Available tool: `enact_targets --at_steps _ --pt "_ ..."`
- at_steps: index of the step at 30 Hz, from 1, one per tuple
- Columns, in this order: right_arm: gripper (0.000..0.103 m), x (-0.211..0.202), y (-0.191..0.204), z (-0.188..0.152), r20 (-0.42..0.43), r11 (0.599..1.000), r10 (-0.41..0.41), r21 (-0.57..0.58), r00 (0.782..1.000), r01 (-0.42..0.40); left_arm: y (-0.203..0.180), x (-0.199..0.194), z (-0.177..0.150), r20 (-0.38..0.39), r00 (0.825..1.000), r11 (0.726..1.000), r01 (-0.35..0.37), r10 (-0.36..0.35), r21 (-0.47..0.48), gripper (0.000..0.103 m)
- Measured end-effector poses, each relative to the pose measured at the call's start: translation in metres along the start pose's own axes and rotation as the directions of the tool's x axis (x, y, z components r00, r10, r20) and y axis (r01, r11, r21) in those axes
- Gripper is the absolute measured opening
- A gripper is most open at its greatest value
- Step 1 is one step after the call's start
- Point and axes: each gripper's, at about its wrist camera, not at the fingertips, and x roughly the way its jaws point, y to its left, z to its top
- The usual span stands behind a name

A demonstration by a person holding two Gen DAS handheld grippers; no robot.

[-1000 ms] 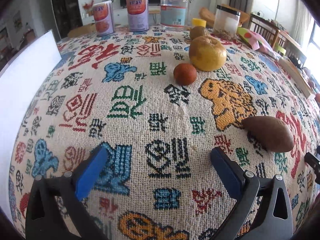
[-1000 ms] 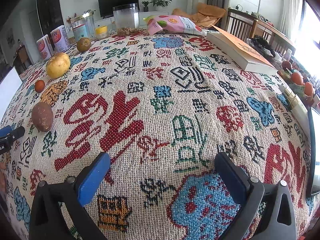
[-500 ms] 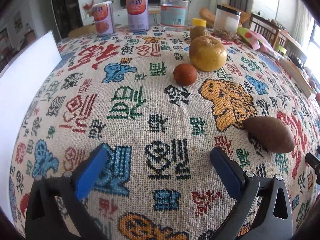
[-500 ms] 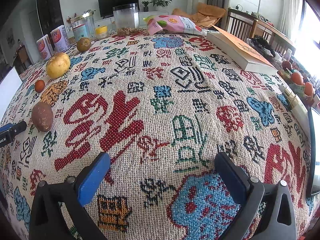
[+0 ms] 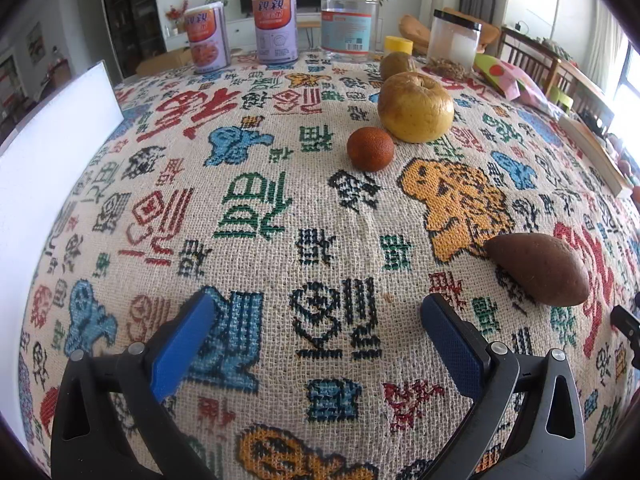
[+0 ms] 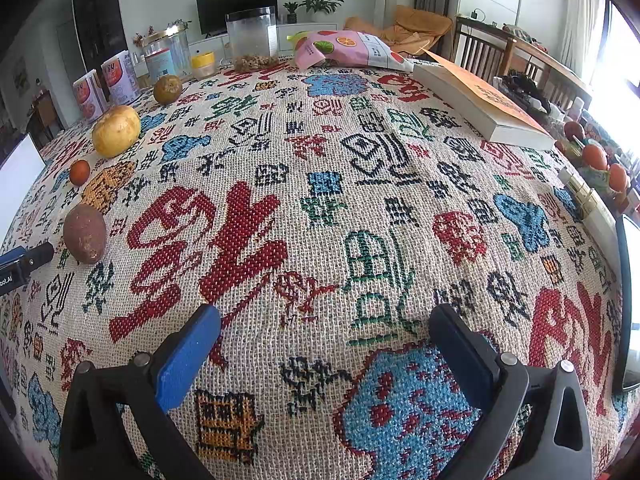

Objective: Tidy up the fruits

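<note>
Four fruits lie in a row on the patterned tablecloth [image 5: 256,216]. A brown oval fruit [image 5: 538,269] is nearest, just right of and beyond my left gripper [image 5: 318,320], which is open and empty. Farther back sit a small reddish-orange fruit [image 5: 370,148], a large yellow apple-like fruit [image 5: 415,106] and a brownish round fruit [image 5: 396,65]. In the right wrist view the same row runs along the left: brown fruit [image 6: 85,233], small orange one [image 6: 79,171], yellow one [image 6: 116,131], brownish one [image 6: 167,89]. My right gripper [image 6: 324,340] is open and empty over the cloth.
Two cans [image 5: 276,28], a clear jar [image 5: 349,20], a yellow-lidded pot [image 5: 398,45] and a black-lidded jar [image 5: 454,42] line the far edge. A white board [image 5: 48,160] stands left. A snack bag [image 6: 352,50], a book [image 6: 480,102] and orange fruits [image 6: 600,160] lie right.
</note>
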Motion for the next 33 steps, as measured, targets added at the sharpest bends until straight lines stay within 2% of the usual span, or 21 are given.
enact_targets --at_steps 33 --pt "0.103 0.0002 -0.0003 0.0000 0.000 1.000 0.000 0.001 1.000 0.000 -0.0003 0.0000 0.0002 0.000 1.000 1.000 0.000 0.000 0.001 0.103"
